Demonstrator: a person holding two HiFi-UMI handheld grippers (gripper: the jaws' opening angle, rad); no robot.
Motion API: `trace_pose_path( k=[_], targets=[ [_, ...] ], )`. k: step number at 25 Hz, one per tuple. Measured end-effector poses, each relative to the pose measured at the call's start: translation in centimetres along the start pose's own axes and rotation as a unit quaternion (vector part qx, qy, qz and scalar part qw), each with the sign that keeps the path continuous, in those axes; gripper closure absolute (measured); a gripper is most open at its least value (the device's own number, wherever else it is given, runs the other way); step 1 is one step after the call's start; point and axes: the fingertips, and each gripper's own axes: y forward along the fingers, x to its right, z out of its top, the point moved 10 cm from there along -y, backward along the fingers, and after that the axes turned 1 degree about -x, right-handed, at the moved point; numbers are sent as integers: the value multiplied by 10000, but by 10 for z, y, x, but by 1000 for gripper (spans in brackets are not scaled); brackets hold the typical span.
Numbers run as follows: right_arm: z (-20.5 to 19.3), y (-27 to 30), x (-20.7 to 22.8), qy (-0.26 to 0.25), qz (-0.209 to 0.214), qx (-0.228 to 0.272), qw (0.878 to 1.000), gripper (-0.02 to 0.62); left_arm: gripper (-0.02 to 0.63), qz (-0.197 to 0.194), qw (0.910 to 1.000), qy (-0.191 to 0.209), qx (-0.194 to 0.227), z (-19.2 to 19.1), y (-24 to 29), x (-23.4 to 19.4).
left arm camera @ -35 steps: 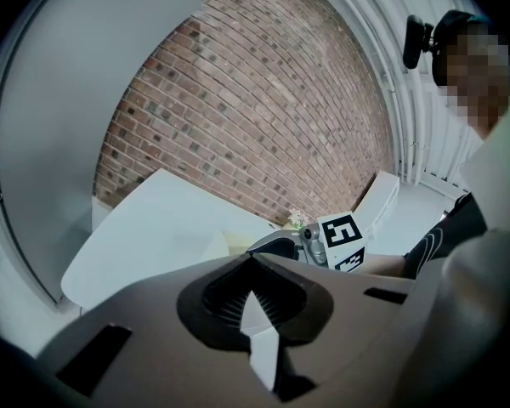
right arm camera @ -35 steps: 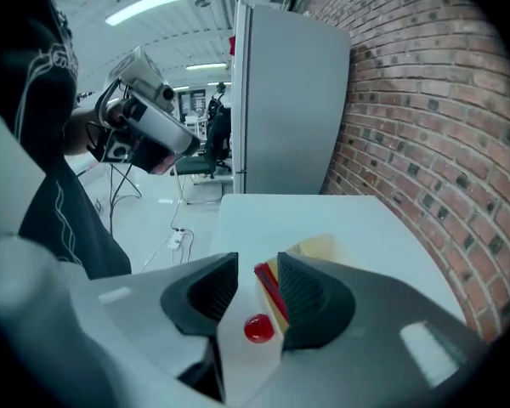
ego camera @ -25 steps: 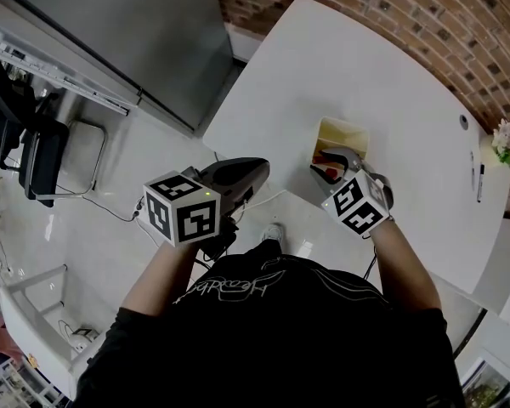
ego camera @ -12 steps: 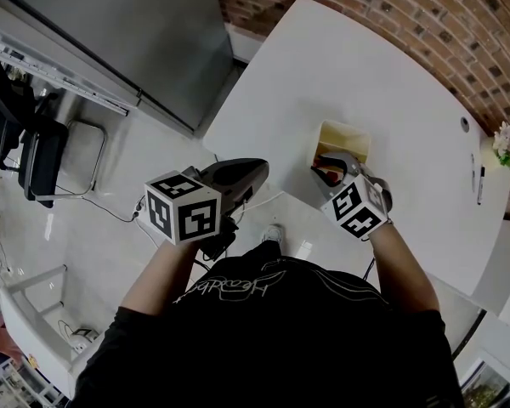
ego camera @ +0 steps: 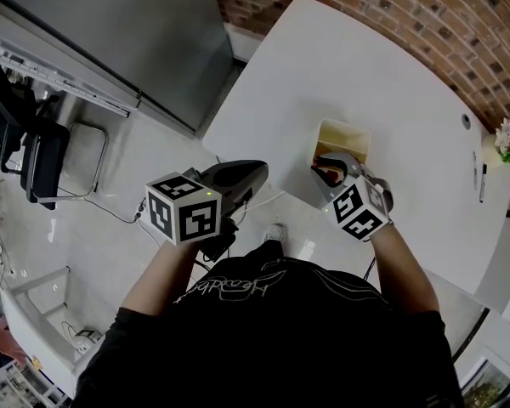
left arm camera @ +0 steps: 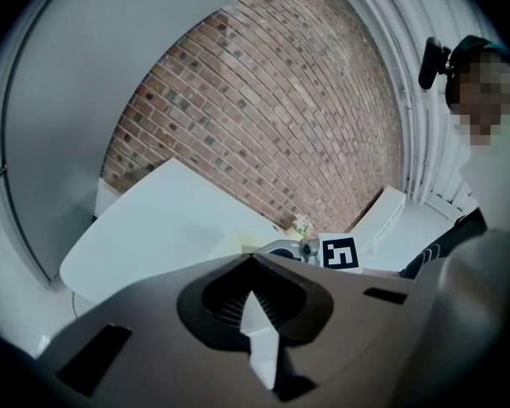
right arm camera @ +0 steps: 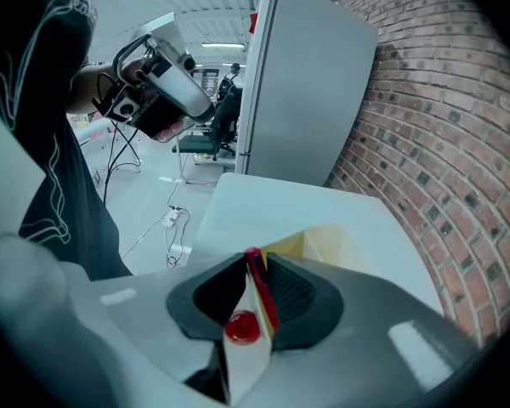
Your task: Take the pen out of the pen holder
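Note:
A cream, box-shaped pen holder (ego camera: 348,136) stands near the front edge of the white table (ego camera: 391,83). A red pen (ego camera: 328,174) sticks up out of it. My right gripper (ego camera: 330,167) reaches into the holder from the near side. Its jaws have just been closing with the pen between them. In the right gripper view the red pen (right arm camera: 257,283) lies pinched between the pads of the right gripper (right arm camera: 248,257), with the holder (right arm camera: 323,240) just beyond. My left gripper (ego camera: 260,170) hangs over the floor, left of the table, shut and empty; the left gripper (left arm camera: 252,257) shows nothing between its jaws.
A dark pen (ego camera: 481,181) and a small flower pot (ego camera: 506,143) sit at the table's far right. A brick wall runs behind the table. A grey cabinet (ego camera: 110,24) and a black chair (ego camera: 42,155) stand to the left, with cables on the floor.
The right gripper's jaws have drawn together around the red pen. Neither hand has shifted.

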Motion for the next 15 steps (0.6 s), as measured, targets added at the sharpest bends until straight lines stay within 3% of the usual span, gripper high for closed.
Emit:
trace_pose_path(
  k=[15],
  targets=[
    [5, -17, 0, 136, -271, 296, 9991, 537, 603, -136, 9999, 81, 24, 0, 4, 8]
  ],
)
